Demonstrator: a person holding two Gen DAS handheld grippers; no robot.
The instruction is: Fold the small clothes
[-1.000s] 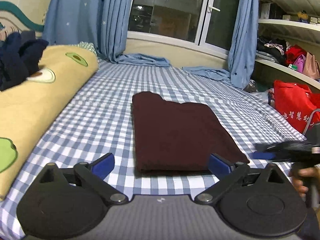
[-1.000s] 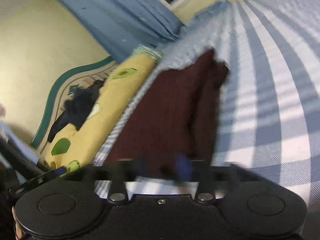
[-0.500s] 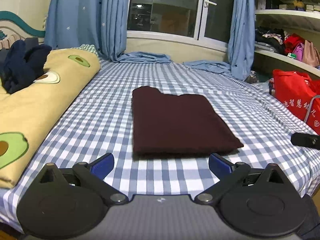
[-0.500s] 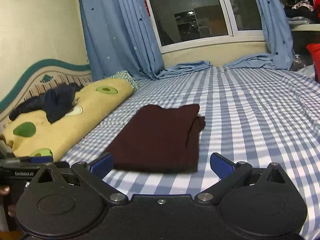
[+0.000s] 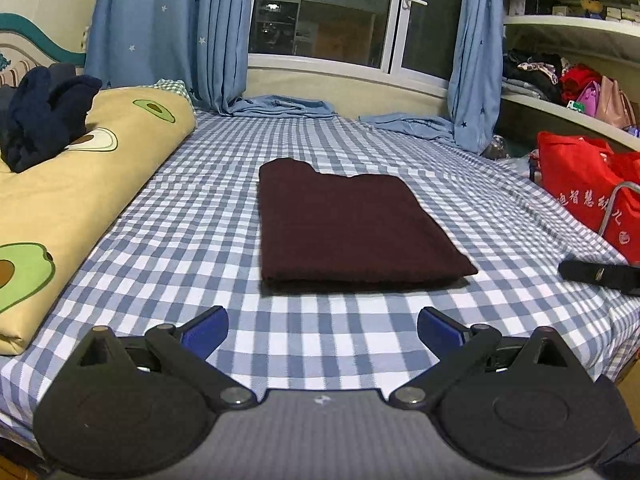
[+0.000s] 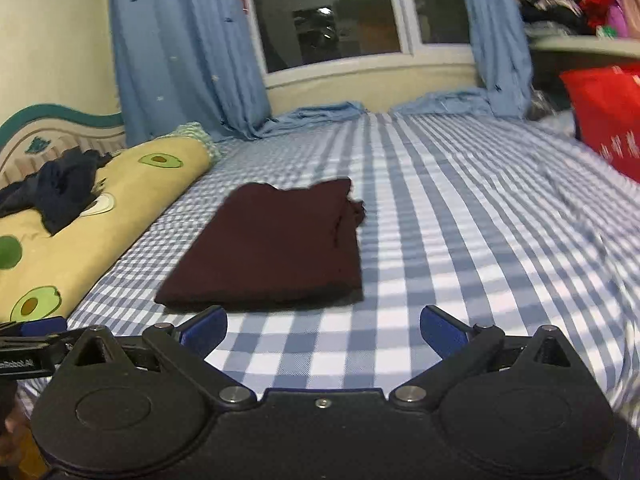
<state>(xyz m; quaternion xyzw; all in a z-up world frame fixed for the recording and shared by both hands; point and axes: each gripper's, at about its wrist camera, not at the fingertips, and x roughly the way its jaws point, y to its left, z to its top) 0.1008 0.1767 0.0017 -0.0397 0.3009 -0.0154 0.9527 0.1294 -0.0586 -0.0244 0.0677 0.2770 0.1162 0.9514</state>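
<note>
On the left side of the folded dark red garment [image 5: 348, 224], a yellow avocado-print quilt [image 5: 80, 184] is lying along the bed edge, and a dark blue cloth bundle [image 5: 44, 116] is sitting on top of it. The garment itself is resting flat on the blue checked bedsheet [image 5: 208, 216], folded into a neat rectangle, near the middle of the bed.

I am holding my left gripper [image 5: 322, 326] just in front of the near edge of the garment, not touching it; its blue fingers [image 5: 204, 326] are spread wide and are grasping nothing. My right gripper [image 6: 324, 326] is also hovering in front of the garment, a little to its right side, with the jaws released and wide apart, above the sheet. In the right wrist view the right side of the garment is showing some uneven, bunched layers.

Behind the garment, blue curtains [image 5: 160, 28] are hanging beside the dark window [image 5: 320, 20]. To the right of the garment, a red bag [image 5: 584, 192] is standing beside the bed.
</note>
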